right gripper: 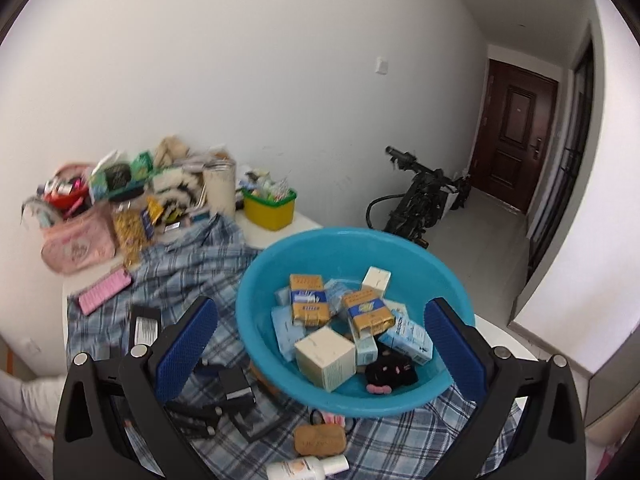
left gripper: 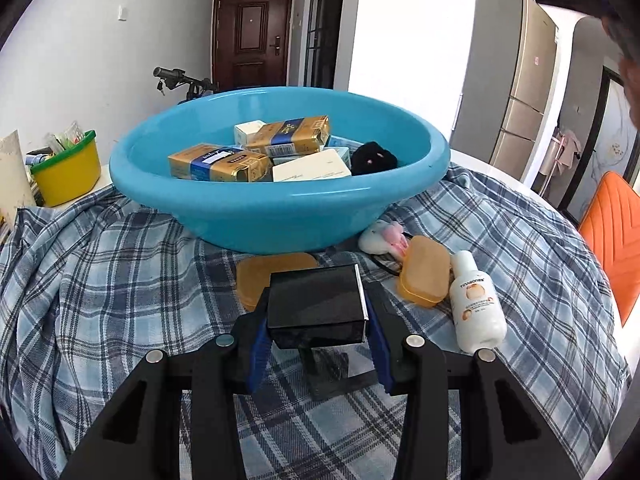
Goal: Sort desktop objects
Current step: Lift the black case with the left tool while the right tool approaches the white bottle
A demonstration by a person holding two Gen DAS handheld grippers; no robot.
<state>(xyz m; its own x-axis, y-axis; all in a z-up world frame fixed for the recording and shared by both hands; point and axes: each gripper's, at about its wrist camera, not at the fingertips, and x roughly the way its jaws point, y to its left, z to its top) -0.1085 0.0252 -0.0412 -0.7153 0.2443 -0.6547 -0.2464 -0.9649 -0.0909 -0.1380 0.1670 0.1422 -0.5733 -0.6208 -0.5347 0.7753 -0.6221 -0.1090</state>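
Note:
My left gripper [left gripper: 318,316] is shut on a black box [left gripper: 316,300] and holds it just above the plaid cloth, in front of the blue basin [left gripper: 260,212]. The basin holds gold-and-blue packs [left gripper: 218,164], white and pale blue boxes and a black plush [left gripper: 374,158]. My right gripper [right gripper: 324,340] is open and empty, raised above the basin [right gripper: 256,320]. In the right wrist view the left gripper with the black box [right gripper: 236,390] shows at lower left of the basin.
An orange case [left gripper: 424,270], a white lotion bottle [left gripper: 476,304], a white-pink plush [left gripper: 382,236] and an orange lid [left gripper: 256,272] lie on the cloth near the basin. A yellow bin [left gripper: 66,172], a pink pouch [right gripper: 78,244] and clutter stand at the back left. An orange chair [left gripper: 616,232] is right.

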